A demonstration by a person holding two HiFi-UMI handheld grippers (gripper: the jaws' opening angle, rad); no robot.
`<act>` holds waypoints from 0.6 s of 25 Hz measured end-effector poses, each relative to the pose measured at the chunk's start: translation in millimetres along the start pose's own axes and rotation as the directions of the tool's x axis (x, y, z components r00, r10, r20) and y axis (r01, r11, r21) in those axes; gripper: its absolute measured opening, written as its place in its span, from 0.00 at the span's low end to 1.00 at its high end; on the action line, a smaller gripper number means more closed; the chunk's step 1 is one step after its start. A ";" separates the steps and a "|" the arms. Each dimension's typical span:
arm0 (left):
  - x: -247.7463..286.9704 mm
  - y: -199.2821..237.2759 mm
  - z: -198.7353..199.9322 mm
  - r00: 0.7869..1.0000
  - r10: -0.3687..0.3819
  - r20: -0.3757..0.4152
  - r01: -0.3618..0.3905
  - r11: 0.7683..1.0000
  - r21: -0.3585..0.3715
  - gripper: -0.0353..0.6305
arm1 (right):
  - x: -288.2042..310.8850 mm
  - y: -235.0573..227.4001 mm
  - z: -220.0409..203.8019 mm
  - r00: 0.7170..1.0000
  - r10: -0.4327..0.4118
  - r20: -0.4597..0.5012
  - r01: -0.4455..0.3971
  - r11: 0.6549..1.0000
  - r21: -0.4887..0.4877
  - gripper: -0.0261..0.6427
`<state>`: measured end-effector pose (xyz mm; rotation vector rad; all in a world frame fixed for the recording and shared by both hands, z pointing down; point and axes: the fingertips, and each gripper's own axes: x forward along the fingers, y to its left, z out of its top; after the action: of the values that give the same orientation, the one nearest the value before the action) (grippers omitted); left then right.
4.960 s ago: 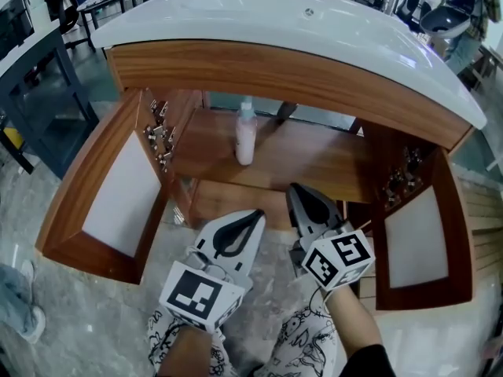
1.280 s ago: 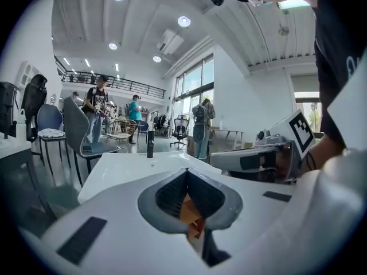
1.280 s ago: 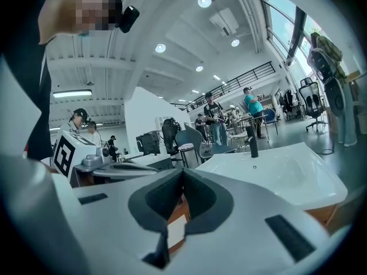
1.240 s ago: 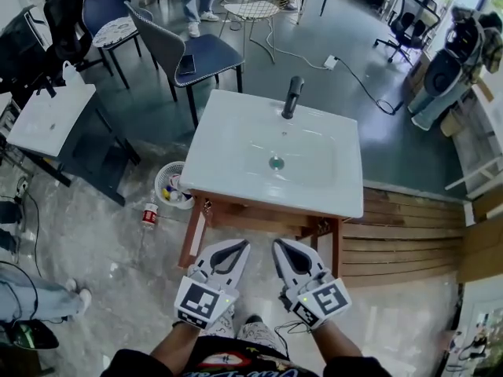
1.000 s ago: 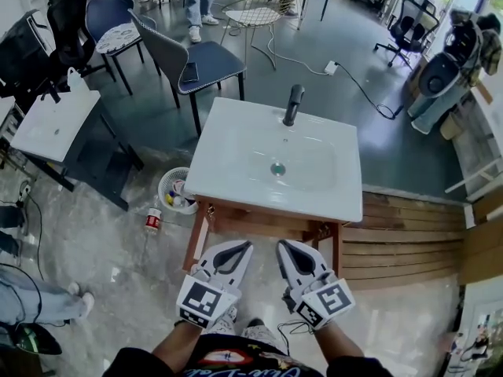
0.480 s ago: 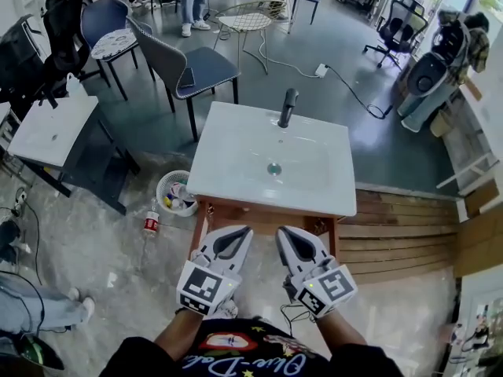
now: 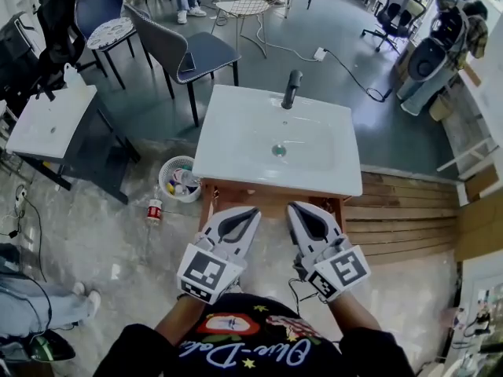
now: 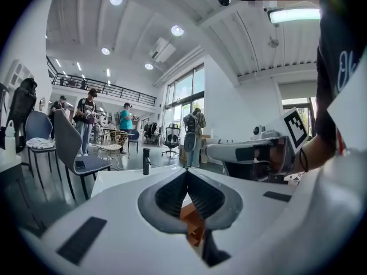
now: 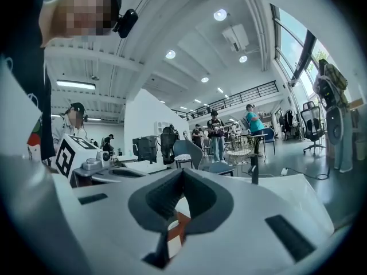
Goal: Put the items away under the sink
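From high above I see the white sink with its black faucet on a wooden cabinet. The inside of the cabinet is hidden from here. My left gripper and right gripper hang side by side in front of the cabinet, above the floor. Both are shut with nothing between the jaws. The left gripper view shows the left gripper with jaws pressed together, pointing over the sink top. In the right gripper view the right gripper is likewise shut and empty.
A small bottle stands on the floor left of the cabinet, beside a round waste basket. A dark chair and a white side table stand to the left. Wooden steps lie on the right.
Five seconds ago the view was low, facing the open cabinet with a pale bottle inside. Now it looks down from standing height. Both grippers stayed shut and came slightly closer to the camera.
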<state>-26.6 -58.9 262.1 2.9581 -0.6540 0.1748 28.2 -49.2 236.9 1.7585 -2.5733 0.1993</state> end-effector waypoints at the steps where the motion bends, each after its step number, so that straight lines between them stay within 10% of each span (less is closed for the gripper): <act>1: -1.3 0.4 1.6 1.000 -0.005 0.002 0.005 1.000 0.004 0.06 | 1.4 1.0 0.7 1.000 -0.001 -0.003 0.001 1.000 0.002 0.05; 15: -7.5 1.3 14.9 0.996 -0.072 0.045 0.071 0.997 0.018 0.06 | 1.0 7.4 15.9 1.000 -0.017 -0.014 0.016 0.996 -0.090 0.05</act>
<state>-32.7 -58.9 246.5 3.0040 -0.5531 0.1071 21.9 -49.3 220.4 1.7400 -2.5144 0.0936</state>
